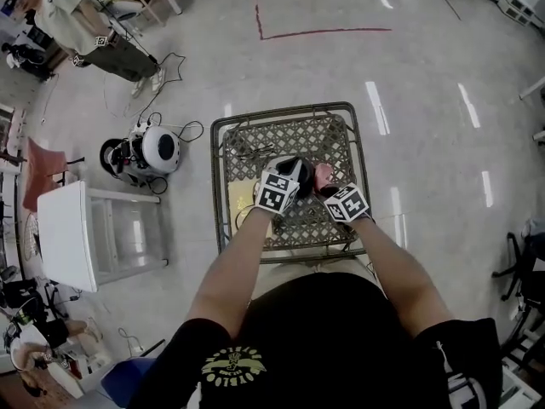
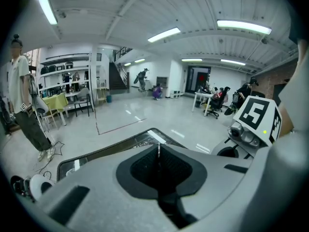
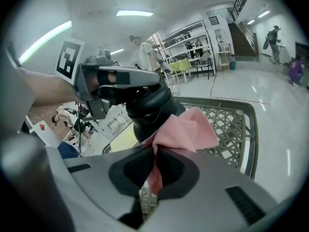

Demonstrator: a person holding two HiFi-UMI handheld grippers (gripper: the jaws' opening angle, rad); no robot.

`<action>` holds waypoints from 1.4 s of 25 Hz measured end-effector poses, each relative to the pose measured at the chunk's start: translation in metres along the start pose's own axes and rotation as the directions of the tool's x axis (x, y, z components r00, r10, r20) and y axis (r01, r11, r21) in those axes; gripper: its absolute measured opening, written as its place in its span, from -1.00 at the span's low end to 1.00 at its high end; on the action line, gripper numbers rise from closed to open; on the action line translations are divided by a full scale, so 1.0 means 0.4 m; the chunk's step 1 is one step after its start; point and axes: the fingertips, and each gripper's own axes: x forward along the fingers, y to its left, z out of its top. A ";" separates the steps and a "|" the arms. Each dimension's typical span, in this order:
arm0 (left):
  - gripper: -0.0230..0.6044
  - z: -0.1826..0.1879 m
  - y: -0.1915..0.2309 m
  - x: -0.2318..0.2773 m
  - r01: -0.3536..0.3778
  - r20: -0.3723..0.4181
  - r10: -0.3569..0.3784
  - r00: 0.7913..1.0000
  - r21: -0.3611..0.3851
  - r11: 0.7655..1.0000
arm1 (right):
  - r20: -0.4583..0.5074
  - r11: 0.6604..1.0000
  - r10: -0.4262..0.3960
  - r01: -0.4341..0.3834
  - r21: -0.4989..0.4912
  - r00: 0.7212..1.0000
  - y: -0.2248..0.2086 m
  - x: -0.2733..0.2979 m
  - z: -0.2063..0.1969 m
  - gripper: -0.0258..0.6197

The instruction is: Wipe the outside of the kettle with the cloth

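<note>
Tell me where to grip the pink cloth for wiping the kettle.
Pinch a bunched edge from the side away from the kettle, as the right claw does: the loose fan of the pink cloth then spreads ahead of the jaws, toward the kettle.

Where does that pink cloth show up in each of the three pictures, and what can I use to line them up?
Head view: pink cloth near the middle, over the table.
Left gripper view: not in it.
Right gripper view: centre, pinched in the right gripper, in front of the black kettle.
Shared landmark: the lattice table, seen in all three.
</note>
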 end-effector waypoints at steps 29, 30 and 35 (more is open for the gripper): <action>-0.88 0.011 -0.007 -0.001 -0.003 0.036 0.003 0.999 0.003 1.000 | -0.007 0.998 -0.063 0.063 0.008 0.998 -0.047 -0.019 0.016 -0.86; -0.88 0.013 -0.006 0.001 -0.005 0.039 0.005 0.999 0.006 1.000 | -0.001 0.998 -0.069 0.069 0.007 0.998 -0.060 -0.020 0.026 -0.86; -0.88 0.021 -0.006 0.005 -0.022 0.043 0.021 0.999 0.010 1.000 | 0.016 0.997 -0.080 0.079 0.006 0.997 -0.114 -0.020 0.070 -0.86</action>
